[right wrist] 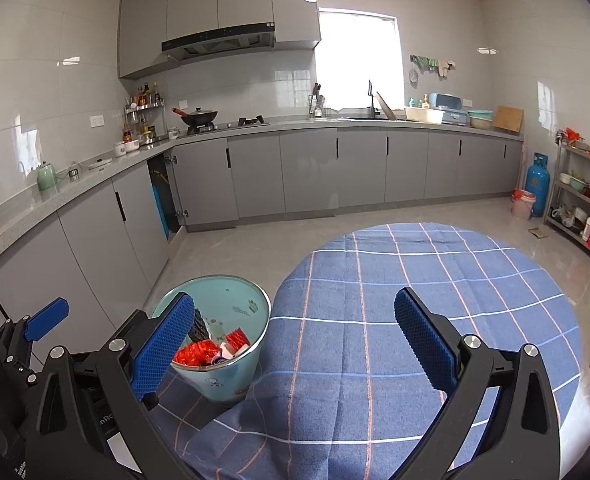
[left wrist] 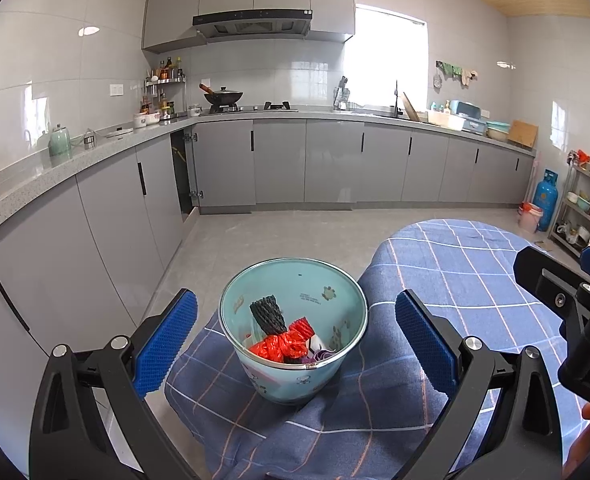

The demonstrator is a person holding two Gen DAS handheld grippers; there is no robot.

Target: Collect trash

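Sitting at the left edge of a round desk [right wrist: 435, 280] draped in a blue plaid tablecloth [left wrist: 375, 420], a pale teal trash bin [left wrist: 293, 376] with cartoon prints holds the collected trash. Inside it lie a black foam fruit net [left wrist: 267, 314], a crumpled red plastic bag [left wrist: 279, 346], a red foam net [left wrist: 304, 327] and some white and purple scraps. The cloth bunches up around the base of the bin.

The left gripper [left wrist: 295, 338] is spread wide and empty, its blue ribbed pads [left wrist: 166, 336] apart on either side of the bin without touching it. The right gripper [right wrist: 295, 340] is also released and empty, hovering over the tablecloth, with the bin showing beside and behind its left pad.

Beyond the desk is a kitchen with grey cabinets [left wrist: 279, 160], a wok [left wrist: 223, 97] on the stove, a bright window [left wrist: 389, 60] above the sink, and a blue gas cylinder [right wrist: 536, 184] near a metal shelf rack [right wrist: 583, 204] at the far right.
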